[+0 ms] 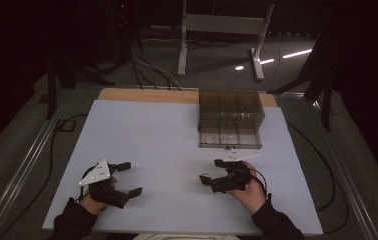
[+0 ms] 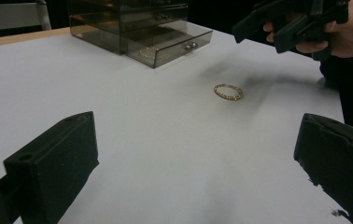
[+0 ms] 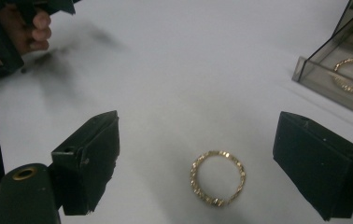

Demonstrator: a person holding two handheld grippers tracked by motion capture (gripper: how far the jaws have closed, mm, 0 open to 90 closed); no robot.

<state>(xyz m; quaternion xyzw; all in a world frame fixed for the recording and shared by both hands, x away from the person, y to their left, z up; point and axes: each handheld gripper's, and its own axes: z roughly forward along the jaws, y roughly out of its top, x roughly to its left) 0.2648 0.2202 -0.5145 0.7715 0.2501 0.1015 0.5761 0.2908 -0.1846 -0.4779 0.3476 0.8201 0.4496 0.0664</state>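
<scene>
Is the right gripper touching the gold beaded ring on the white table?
Apart. In the right gripper view, the gold beaded ring lies flat between the right gripper jaws, which stand wide open, with bare white table on both sides.

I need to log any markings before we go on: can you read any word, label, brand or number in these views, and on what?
None: no readable text on the smoked drawer box, the gold bracelet, the white table or either tongs, left and right.
</scene>
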